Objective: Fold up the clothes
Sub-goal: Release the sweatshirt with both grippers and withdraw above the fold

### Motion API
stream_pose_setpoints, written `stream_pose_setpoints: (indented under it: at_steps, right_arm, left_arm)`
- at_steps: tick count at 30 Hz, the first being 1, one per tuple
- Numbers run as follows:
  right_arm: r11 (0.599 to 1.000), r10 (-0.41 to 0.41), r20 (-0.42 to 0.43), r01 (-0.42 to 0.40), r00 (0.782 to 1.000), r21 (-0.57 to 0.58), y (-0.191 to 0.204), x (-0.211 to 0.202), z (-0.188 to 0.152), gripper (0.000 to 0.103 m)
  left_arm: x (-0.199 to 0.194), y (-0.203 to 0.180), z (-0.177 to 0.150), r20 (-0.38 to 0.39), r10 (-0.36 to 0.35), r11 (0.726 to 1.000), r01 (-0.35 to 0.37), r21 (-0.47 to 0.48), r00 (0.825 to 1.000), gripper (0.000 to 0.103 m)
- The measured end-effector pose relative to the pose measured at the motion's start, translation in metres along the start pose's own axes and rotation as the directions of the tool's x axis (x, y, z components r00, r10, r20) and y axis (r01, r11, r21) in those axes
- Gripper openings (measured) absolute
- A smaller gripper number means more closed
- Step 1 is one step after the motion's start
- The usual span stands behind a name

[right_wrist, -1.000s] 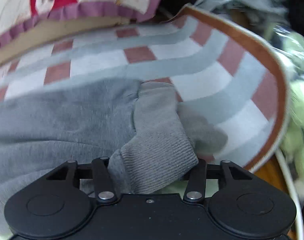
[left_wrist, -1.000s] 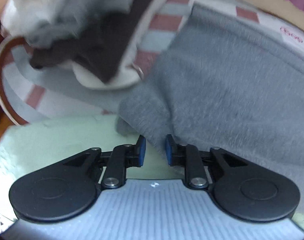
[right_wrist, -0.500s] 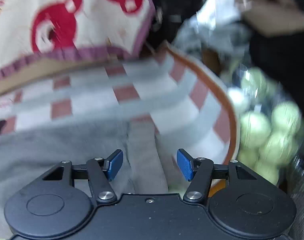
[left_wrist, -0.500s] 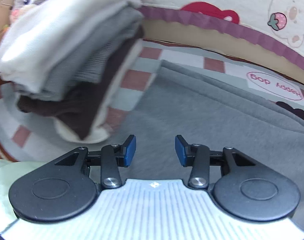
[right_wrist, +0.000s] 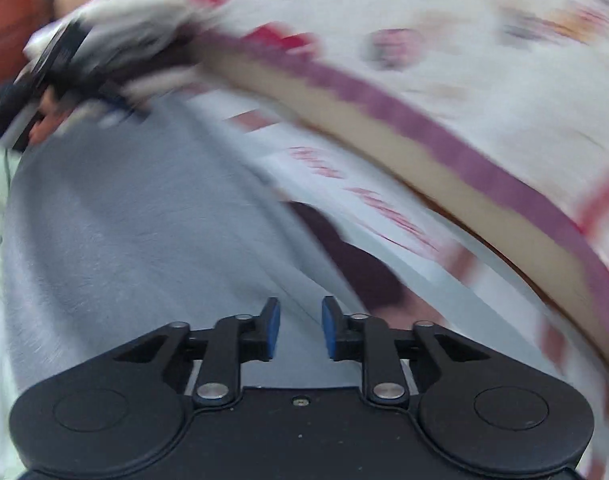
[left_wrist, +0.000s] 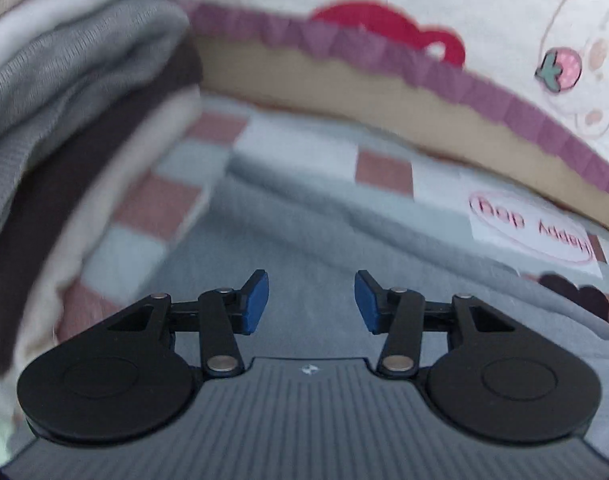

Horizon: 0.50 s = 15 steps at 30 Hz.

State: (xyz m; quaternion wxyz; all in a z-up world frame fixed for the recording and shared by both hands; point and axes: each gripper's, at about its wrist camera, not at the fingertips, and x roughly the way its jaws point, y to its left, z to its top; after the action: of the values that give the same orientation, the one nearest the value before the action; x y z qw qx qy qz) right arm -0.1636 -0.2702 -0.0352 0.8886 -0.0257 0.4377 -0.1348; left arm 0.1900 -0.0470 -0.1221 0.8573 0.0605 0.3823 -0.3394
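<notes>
- Left gripper (left_wrist: 311, 302): jaws spread wide, nothing between them, hovering over the grey garment (left_wrist: 344, 264), which lies flat ahead of and below the jaws.
- Right gripper (right_wrist: 300, 328): jaws partly apart with a narrow gap, pinching nothing. The garment's edge runs just beneath and ahead of them; view heavily blurred.
- The garment is spread on the checked mat (left_wrist: 380, 168), its long edge straight. This would fit cloth laid out for a fold, or a fold just pressed flat; cannot tell which.
- Pile of folded clothes (left_wrist: 64, 128) stands left of the left jaws, just beside the garment, likely set aside so the mat ahead is free for working.
- Cartoon-print fabric with purple trim (left_wrist: 424, 72) rises beyond the jaws, bounding the mat's far side.
- Both jaws being empty suggests no cloth is being carried.
</notes>
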Motion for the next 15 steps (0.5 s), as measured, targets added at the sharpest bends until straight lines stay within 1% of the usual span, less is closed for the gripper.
stream_pose_setpoints:
  at_steps: [1,2,3,4,5,7,10,11,12,13,14,15]
  right_arm:
    - [0.998,0.026,-0.018,-0.027,1.0,-0.062,0.011,0.021,0.014,0.027]
    - [0.992,0.042,-0.031,-0.045,0.999,-0.119,0.021,0.039,0.025,0.028]
    - [0.985,0.043,-0.033,-0.048,0.999,-0.167,0.029,0.05,0.033,0.035]
    - [0.975,0.044,-0.035,-0.051,0.998,-0.214,0.037,0.062,0.041,0.04]
    - [0.967,0.047,-0.04,-0.055,0.998,-0.25,0.043,0.072,0.046,0.047]
    - [0.959,0.058,-0.06,-0.073,0.996,-0.275,0.046,0.088,0.05,0.048]
    - [0.966,0.073,-0.059,-0.085,0.996,-0.245,0.042,0.092,0.047,0.047]
    - [0.969,0.078,-0.054,-0.088,0.996,-0.23,0.04,0.092,0.045,0.046]
    - [0.972,0.083,-0.049,-0.091,0.995,-0.215,0.038,0.093,0.044,0.032]
    - [0.975,0.088,-0.044,-0.095,0.995,-0.2,0.035,0.093,0.042,0.021]
    - [0.978,0.092,-0.039,-0.098,0.995,-0.185,0.033,0.093,0.041,0.016]
    - [0.98,0.097,-0.034,-0.102,0.995,-0.17,0.031,0.093,0.039,0.007]
  left_arm:
    - [-0.001,0.002,-0.002,0.016,-0.009,1.0,0.009,0.022,1.0,0.047]
    - [-0.001,0.002,-0.003,0.006,-0.02,0.999,0.02,0.043,1.0,0.047]
    - [-0.001,0.003,-0.003,0.001,-0.035,0.998,0.035,0.053,0.999,0.047]
    - [-0.002,0.005,-0.003,0.004,-0.057,0.997,0.057,0.045,0.998,0.047]
    - [-0.001,0.006,-0.004,0.003,-0.081,0.996,0.081,0.035,0.997,0.047]
    - [0.003,0.007,-0.005,-0.012,-0.115,0.993,0.116,0.028,0.993,0.047]
    - [0.012,0.004,-0.013,-0.051,-0.114,0.992,0.117,0.05,0.992,0.047]
    - [0.014,0.003,-0.015,-0.064,-0.11,0.992,0.113,0.059,0.992,0.047]
    - [0.016,0.003,-0.017,-0.074,-0.107,0.992,0.112,0.065,0.992,0.047]
    - [0.017,0.003,-0.018,-0.077,-0.107,0.992,0.112,0.063,0.991,0.047]
    - [0.018,0.003,-0.018,-0.08,-0.107,0.992,0.112,0.057,0.991,0.047]
    - [0.018,0.004,-0.018,-0.08,-0.109,0.992,0.113,0.05,0.991,0.047]
